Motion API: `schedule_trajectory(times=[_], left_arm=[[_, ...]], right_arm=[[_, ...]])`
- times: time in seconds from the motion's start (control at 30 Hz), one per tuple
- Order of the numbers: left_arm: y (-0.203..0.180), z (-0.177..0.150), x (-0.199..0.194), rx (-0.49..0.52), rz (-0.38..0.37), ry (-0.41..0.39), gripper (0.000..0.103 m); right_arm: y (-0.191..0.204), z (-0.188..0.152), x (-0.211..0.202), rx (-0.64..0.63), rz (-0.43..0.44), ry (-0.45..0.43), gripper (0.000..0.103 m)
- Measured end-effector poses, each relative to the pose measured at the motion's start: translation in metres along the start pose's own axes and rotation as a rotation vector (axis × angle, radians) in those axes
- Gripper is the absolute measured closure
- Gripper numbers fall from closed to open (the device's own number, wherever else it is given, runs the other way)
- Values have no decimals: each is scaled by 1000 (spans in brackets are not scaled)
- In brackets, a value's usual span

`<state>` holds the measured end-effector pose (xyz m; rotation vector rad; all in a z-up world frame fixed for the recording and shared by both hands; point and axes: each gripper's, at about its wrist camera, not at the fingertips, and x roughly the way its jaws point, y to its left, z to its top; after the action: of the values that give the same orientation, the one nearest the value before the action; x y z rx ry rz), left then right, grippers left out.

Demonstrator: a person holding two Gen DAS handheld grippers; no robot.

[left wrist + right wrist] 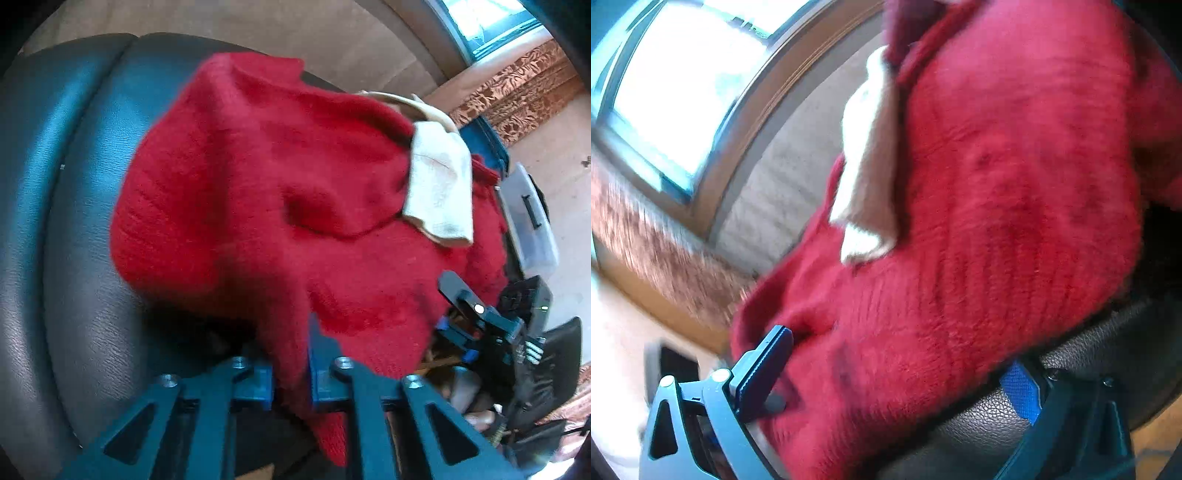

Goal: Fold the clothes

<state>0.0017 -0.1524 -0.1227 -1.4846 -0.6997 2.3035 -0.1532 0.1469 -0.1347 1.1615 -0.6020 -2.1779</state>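
A red knitted sweater (258, 177) with a cream label (439, 184) lies bunched on a dark leather seat (55, 221). My left gripper (291, 373) is shut on a fold of the sweater's near edge. My right gripper (894, 376) is wide open, its fingers either side of the sweater (997, 203). It also shows at the right in the left wrist view (469, 306). The cream label (868, 166) hangs at the sweater's left side in the right wrist view.
The leather seat (1089, 350) curves under the sweater. A clear plastic bin (532, 221) and a patterned rug (517, 96) lie on the floor to the right. A bright window (683, 81) stands beyond the rug.
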Motion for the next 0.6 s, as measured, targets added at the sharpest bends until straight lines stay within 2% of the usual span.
schedule_trajectory(times=[0.03,0.07,0.1,0.2,0.33,0.47,0.6], left_arm=[[2,-2,-5,1,-13,-12,94],[3,-3,-12,5,-26,-29,94],[4,-5,-22,9,-47,-57,95],[10,-14,-61,38,-80,-154,96],[29,-32,-112,24,-107,-253,99],[59,-60,-173,-45,-140,-369,99],[79,-89,-246,-113,-147,-530,99]], right_arm=[[0,2,-1,6,-20,10,11],[0,3,1,15,-18,37,56],[-1,4,4,24,-13,66,89],[8,-4,10,9,29,104,89],[55,-17,10,-138,131,141,89],[109,-30,3,-249,267,202,89],[171,-58,3,-343,424,297,88]])
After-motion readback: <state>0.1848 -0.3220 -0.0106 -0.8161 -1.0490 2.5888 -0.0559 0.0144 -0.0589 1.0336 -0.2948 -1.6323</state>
